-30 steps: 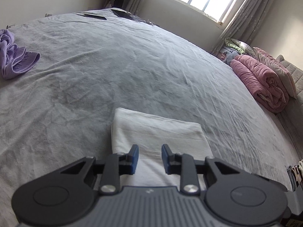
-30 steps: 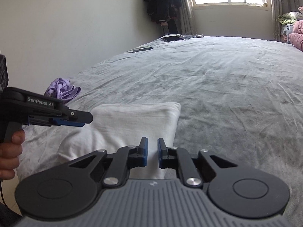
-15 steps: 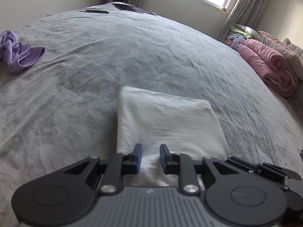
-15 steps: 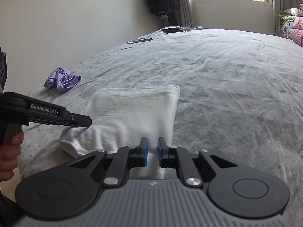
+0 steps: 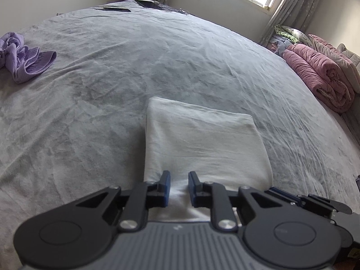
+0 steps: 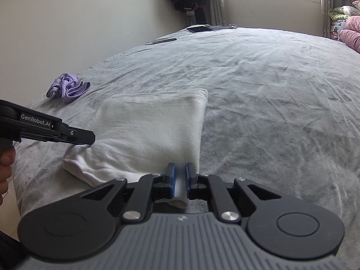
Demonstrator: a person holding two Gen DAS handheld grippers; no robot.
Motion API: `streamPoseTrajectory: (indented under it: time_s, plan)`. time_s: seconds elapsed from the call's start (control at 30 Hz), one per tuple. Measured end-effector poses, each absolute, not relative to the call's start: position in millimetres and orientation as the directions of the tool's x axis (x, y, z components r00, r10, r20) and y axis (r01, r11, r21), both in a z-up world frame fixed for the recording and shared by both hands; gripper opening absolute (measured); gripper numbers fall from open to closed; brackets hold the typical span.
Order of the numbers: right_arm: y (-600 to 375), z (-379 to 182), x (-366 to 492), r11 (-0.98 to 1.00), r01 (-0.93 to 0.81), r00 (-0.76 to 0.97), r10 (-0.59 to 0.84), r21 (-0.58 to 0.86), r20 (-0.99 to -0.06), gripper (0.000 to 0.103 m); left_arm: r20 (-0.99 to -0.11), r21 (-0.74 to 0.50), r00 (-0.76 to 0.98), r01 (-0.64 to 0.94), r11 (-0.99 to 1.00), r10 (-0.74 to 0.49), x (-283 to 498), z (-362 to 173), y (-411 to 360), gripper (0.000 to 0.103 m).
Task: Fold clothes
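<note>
White garment [image 5: 202, 144] near edge hid behind left tool [image 5: 178, 185]; purple cloth [image 5: 20, 56] cut by frame.

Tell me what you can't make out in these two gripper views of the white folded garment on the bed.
- White garment, near edge: left wrist view, hidden behind the left gripper body.
- Right gripper: white cloth between its pads, but real clamping is unclear.
- Dark flat items at the bed's far end: too small to identify.
- Hand: cut off by the frame edge.
</note>
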State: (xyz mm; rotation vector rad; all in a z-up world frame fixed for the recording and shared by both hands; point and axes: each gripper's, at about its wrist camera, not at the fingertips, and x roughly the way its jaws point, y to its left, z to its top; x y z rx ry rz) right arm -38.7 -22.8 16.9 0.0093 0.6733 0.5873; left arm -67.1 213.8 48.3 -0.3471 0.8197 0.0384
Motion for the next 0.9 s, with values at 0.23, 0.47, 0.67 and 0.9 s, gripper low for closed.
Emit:
streamPoseTrajectory:
  time_s: [0.23,0.47,0.67,0.9]
  plan:
    - [-20,22,-44,0.854,-0.491,0.644,0.488,0.171,-0.589,0.01,-0.725,-0.327,0.677,-0.176,0.929,-0.127,-72,50,223,0.019]
    - [-19,21,-48,0.859,-0.485,0.648,0.48,0.164,-0.592,0.013,-0.731,-0.336,0.669,-0.185,0.924,-0.132,-75,49,230,0.019]
    - [-14,24,-50,0.867,-0.48,0.656,0.456,0.133,-0.602,0.013,-0.735,-0.345,0.666,-0.204,0.916,-0.129,-76,51,236,0.019]
    - [7,39,-60,0.858,-0.509,0.682,0.452,0.071,-0.574,0.021,-0.718,-0.394,0.687,-0.271,0.878,-0.11,-80,62,259,0.019]
